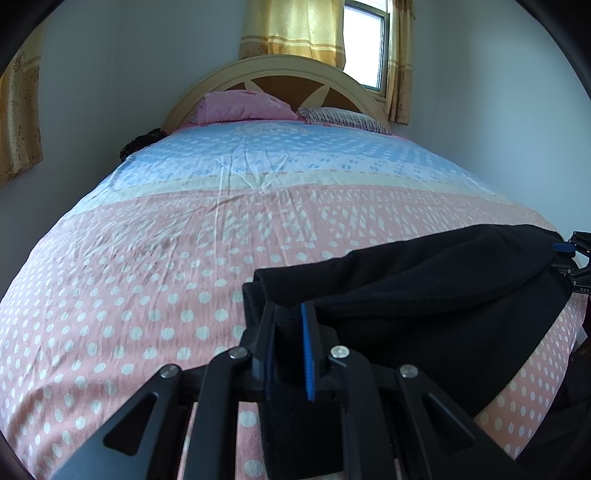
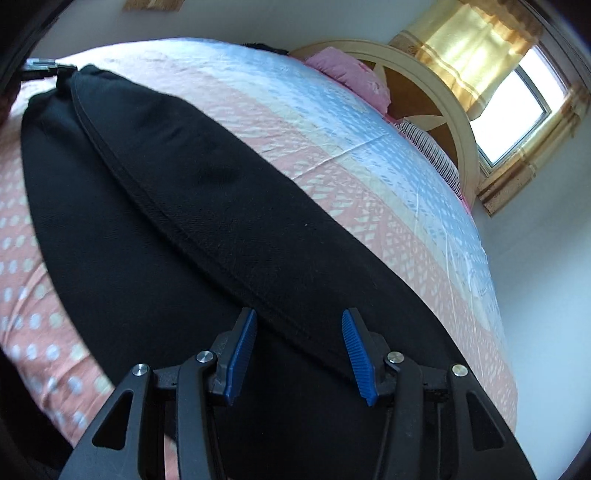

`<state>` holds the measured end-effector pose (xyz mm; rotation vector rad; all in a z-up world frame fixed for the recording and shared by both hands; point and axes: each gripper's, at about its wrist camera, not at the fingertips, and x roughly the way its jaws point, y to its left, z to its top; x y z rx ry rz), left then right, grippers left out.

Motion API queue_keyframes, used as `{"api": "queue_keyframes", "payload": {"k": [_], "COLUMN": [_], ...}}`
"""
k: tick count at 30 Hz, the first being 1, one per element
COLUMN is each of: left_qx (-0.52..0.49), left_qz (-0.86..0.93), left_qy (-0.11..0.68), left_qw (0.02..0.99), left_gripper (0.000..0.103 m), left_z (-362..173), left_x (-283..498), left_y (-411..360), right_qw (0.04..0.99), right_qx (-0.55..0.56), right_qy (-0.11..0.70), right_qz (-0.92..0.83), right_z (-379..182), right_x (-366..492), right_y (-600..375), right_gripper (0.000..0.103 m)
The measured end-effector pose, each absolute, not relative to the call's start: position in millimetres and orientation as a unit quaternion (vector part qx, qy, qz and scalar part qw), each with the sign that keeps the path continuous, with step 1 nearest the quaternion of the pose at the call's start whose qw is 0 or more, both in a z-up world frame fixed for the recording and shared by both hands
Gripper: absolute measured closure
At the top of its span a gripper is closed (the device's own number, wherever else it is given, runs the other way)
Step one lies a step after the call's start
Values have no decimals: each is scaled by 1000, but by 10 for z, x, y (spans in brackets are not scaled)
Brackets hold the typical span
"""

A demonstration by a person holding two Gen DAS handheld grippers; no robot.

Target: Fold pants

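**Ana:** Left wrist view is showing nearly the whole bed (image 1: pixel 258 229), polka-dot pink sheet running up to a blue band, with the arched headboard (image 1: pixel 273 74) and the yellow curtains (image 1: pixel 295 29) beyond. What is the right wrist view giving you?

**Ben:** Mostly cloth. The black pants (image 2: pixel 207 206) are filling the middle, stretching diagonally across the near side of the bed, with a ribbed seam running down their length.

**Ana:** On my side the pants (image 1: pixel 436 280) are sagging in a long fold from the left gripper (image 1: pixel 291 339) over to the far right edge. The left jaws are pinching a thick end of that fabric between the blue pads.

**Ben:** The right gripper (image 2: pixel 299 350) is hovering just over the cloth with its jaws spread wide, nothing between them. At the far end something metallic is sitting at the pants' tip; probably the other gripper, though it is too small to be sure.

**Ana:** Smaller things: a pink pillow (image 1: pixel 243 105) and a striped pillow (image 1: pixel 343 118) are lying against the headboard, well apart from the pants.
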<state>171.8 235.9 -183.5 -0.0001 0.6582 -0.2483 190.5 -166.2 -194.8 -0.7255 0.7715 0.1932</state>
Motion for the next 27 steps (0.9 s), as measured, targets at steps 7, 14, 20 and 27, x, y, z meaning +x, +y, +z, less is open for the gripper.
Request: {"api": "queue_keyframes", "payload": {"k": [7,14,20,27], "left_qx": [24,19,25,52], "left_qz": [-137,-153,-168,-172], "left_qy": [314,282,266,276], "left_qw": [939,947,949,944], "left_gripper": [90,90,90,89], "left_z": [-1776,-1647,-1587,-1729], "left_x": [1721,1588,1395,1199], "left_y": [2336,2437,2495,2469], "right_qw": [875,887,876,874], "right_qx": [-324,-313,-310,-293], "right_qy": [345,321,349,365], "right_qz": [104,113,125,133], "right_z": [-1656,-1366,-1646,-1803], "right_x": [1781,1413,1353,1203], "right_y": [-1702,-1647,-1644,-1699], "right_gripper": [100,100,100,100]}}
